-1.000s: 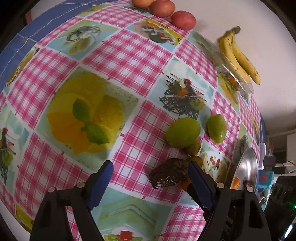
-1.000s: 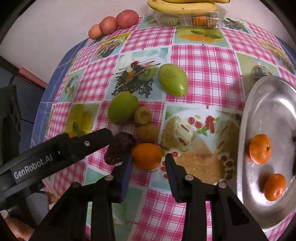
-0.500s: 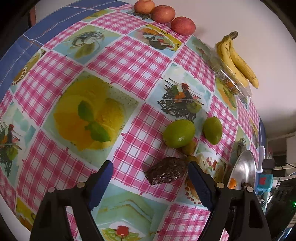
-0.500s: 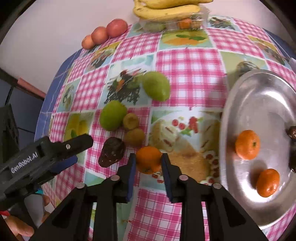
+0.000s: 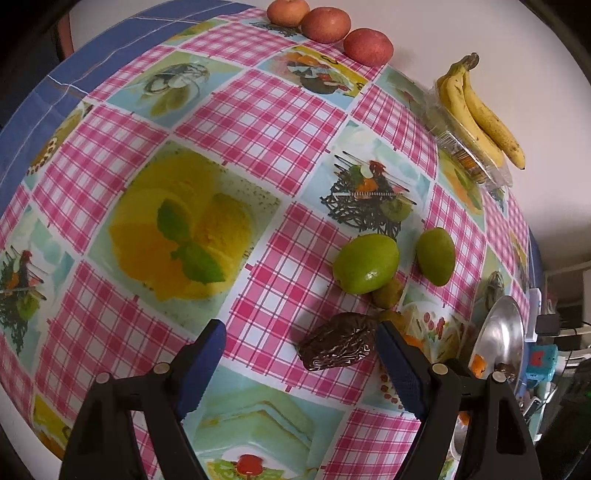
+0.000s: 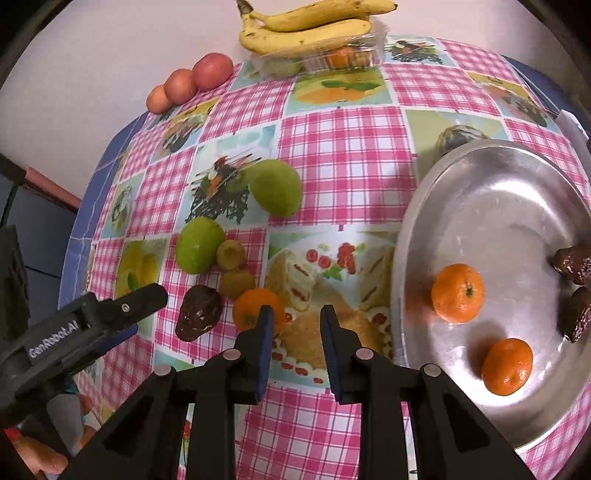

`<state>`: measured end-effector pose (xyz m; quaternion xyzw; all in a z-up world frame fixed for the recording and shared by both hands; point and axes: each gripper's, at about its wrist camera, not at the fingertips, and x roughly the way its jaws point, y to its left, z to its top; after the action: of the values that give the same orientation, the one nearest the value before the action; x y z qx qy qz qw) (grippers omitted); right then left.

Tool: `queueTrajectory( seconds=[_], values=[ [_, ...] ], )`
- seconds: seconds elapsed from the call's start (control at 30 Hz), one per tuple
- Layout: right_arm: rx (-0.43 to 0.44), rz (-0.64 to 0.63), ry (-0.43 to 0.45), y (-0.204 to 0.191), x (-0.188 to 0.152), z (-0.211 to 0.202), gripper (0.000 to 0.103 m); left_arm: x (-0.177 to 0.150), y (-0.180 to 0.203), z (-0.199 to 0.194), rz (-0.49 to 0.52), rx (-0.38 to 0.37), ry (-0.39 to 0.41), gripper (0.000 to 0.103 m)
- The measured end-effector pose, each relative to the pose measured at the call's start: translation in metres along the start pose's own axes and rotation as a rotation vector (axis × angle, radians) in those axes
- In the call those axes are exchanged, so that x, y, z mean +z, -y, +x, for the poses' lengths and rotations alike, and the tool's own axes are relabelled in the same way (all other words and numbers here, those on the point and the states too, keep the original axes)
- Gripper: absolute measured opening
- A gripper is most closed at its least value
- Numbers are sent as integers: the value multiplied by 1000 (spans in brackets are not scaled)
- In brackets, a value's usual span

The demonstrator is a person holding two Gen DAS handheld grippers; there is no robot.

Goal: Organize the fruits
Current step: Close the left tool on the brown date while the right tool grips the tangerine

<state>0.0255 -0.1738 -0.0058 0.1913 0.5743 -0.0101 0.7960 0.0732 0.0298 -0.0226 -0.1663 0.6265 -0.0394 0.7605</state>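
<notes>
My left gripper (image 5: 299,328) hangs open over the checked tablecloth. A dark wrinkled date (image 5: 340,350) lies between its fingers, close to the right one and untouched. My right gripper (image 6: 295,314) is shut to a narrow gap with nothing in it. An orange (image 6: 251,308) rests on the cloth just left of its left finger, partly behind it. Two green fruits (image 6: 199,243) (image 6: 275,192) and two small yellowish ones (image 6: 231,254) lie beyond. The steel plate (image 6: 480,177) at the right holds two oranges (image 6: 458,291) and dark dates (image 6: 574,258).
Bananas (image 6: 306,26) lie on a clear plastic box (image 6: 332,55) at the table's far edge by the wall. Three reddish apples (image 6: 192,83) line up to their left. One finger (image 6: 140,301) of the left gripper reaches in near the date on the cloth (image 6: 199,314).
The right jaws closed in. The orange, between them before, now sits to the left of the left finger. The right view has shifted toward the plate. The left gripper stayed put.
</notes>
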Motion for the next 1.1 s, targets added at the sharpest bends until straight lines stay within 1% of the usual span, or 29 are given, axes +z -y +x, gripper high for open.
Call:
queueTrajectory(
  seconds=[0.2, 0.27, 0.37, 0.43, 0.53, 0.57, 0.6, 0.83, 0.97, 1.1],
  values=[
    [-39, 34, 86, 11, 8, -23, 27, -4, 9, 8, 37, -11, -24, 84],
    [-56, 45, 112, 16, 10, -31, 27, -5, 12, 9, 41, -28, -37, 78],
    [-57, 64, 144, 23, 12, -41, 27, -7, 15, 12, 46, -38, -49, 75],
    [-49, 84, 162, 27, 13, -47, 27, -7, 16, 14, 46, -44, -56, 65],
    [-47, 111, 180, 35, 14, -53, 27, -7, 17, 19, 40, -62, -73, 64],
    [-48, 119, 183, 38, 14, -54, 27, -8, 17, 20, 37, -70, -79, 62],
    [-49, 126, 184, 40, 14, -54, 27, -8, 17, 23, 30, -81, -90, 57],
    [-52, 134, 171, 45, 13, -50, 27, -7, 14, 21, 3, -108, -72, 57],
    [-54, 103, 150, 37, 13, -41, 27, 0, -3, 8, -43, -110, -24, 56],
    [-31, 45, 106, 20, 10, -24, 27, 9, -19, 0, -104, -115, 24, 56]
  ],
)
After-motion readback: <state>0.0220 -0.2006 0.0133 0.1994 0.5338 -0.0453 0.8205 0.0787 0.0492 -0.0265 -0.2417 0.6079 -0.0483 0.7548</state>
